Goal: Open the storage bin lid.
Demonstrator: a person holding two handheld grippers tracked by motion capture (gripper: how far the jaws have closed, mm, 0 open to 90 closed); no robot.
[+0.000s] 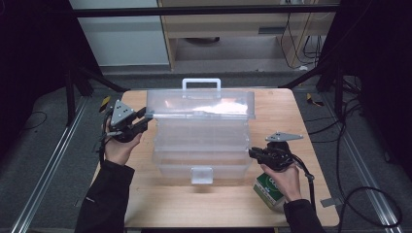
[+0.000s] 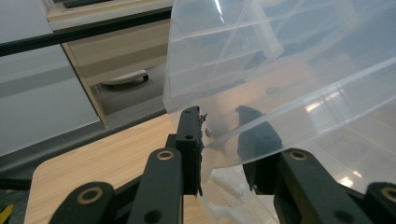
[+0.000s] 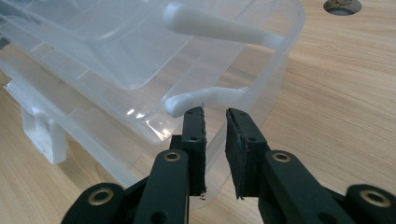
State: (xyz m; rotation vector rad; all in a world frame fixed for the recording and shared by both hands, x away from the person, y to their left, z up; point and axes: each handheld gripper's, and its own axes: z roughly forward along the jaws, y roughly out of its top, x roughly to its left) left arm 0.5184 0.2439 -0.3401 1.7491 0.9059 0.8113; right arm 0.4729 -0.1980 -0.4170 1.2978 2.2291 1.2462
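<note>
Wood table, grey carpet floor

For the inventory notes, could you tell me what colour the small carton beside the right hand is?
The carton is green and white, seen best in the high view.

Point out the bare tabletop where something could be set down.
Bare wood runs along the near edge of the wooden table, between the clear plastic tiered organiser box and the green-and-white carton. The far-right corner is free too. The middle is crowded by the box.
</note>
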